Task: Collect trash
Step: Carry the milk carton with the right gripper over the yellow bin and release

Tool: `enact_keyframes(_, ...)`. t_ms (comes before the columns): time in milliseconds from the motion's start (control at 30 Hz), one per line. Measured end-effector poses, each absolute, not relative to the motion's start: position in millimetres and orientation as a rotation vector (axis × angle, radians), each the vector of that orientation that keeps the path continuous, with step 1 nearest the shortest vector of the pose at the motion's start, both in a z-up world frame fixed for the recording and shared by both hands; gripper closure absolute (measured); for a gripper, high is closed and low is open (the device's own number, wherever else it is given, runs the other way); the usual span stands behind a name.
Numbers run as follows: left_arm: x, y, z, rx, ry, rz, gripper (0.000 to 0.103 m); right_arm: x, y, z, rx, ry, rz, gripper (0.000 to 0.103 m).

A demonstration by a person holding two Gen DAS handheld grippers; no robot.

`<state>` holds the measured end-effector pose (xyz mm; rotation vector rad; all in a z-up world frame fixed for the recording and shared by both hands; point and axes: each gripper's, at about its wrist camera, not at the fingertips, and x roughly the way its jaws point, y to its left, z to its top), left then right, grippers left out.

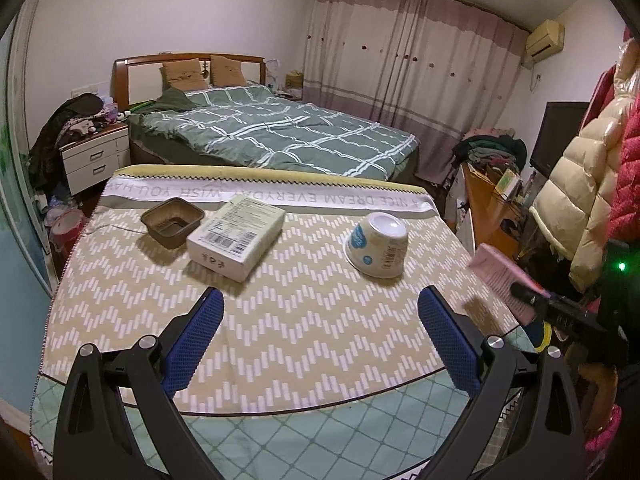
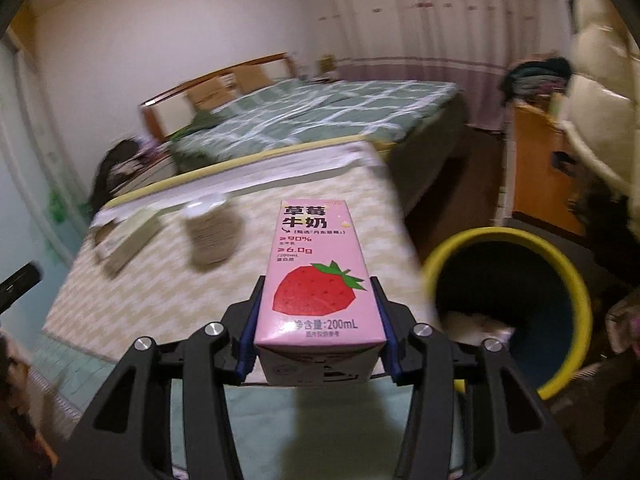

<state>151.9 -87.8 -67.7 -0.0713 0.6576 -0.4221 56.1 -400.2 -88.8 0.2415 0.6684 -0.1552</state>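
Chevron cloth covers the table [image 1: 300, 320], where we see a white box [image 1: 236, 236], an overturned cup [image 1: 376, 246] and a brown tray [image 1: 172, 222] waiting. Beside the table's right edge stands the yellow-rimmed bin [image 2: 508, 304]. Our right gripper [image 2: 318, 320] clamps the pink milk carton [image 2: 316, 272] low on its sides, not yet over the bin; released here, it likely hits the rim or floor. Our left gripper [image 1: 320, 320] hangs wide apart, empty.

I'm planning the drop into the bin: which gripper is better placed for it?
Right. The right gripper is shut on the pink milk carton, with the yellow-rimmed bin just to its right. The left gripper hangs open over the table, holding nothing.
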Motion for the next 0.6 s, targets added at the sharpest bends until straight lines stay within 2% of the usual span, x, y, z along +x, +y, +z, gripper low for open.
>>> enact_keyframes(267, 153, -110, -70, -0.04, 0.677, -0.452, 0.007, 37, -469, -99, 0.304, 0.66, -0.391, 0.056)
enact_keyframes(600, 161, -139, -76, 0.003, 0.703, -0.498, 0.007, 40, -495, -117, 0.349, 0.666, -0.563, 0.055)
